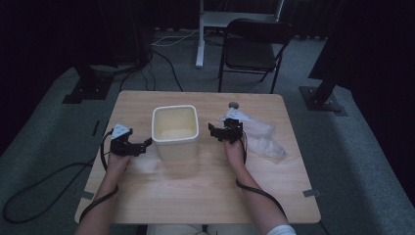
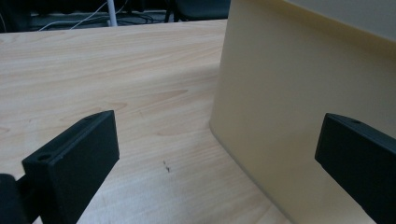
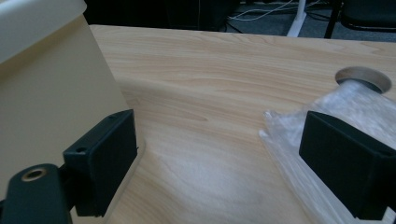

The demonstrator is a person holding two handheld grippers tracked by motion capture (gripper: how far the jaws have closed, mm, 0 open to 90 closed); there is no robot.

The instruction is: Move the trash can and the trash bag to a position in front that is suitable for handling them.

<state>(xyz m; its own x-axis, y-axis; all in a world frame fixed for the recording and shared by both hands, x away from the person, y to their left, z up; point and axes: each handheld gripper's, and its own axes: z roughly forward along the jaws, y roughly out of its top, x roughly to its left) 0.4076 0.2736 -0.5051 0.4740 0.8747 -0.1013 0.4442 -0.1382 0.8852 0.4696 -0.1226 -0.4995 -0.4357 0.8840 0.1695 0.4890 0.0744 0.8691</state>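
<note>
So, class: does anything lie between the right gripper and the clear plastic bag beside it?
Nothing visible does. The right gripper, jaws open, sits at the edge of the clear plastic bag; the cream bin stands on its other side.

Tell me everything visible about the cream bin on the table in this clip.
The cream-coloured, rounded-square plastic bin stands upright and open-topped near the middle of the light wooden table. Its walls are smooth, plain and matte, with a thicker rim; the inside looks empty. The left tool and right tool, both open, flank it. Neither clearly touches it. A crumpled clear plastic bag lies apart, to its right.
</note>
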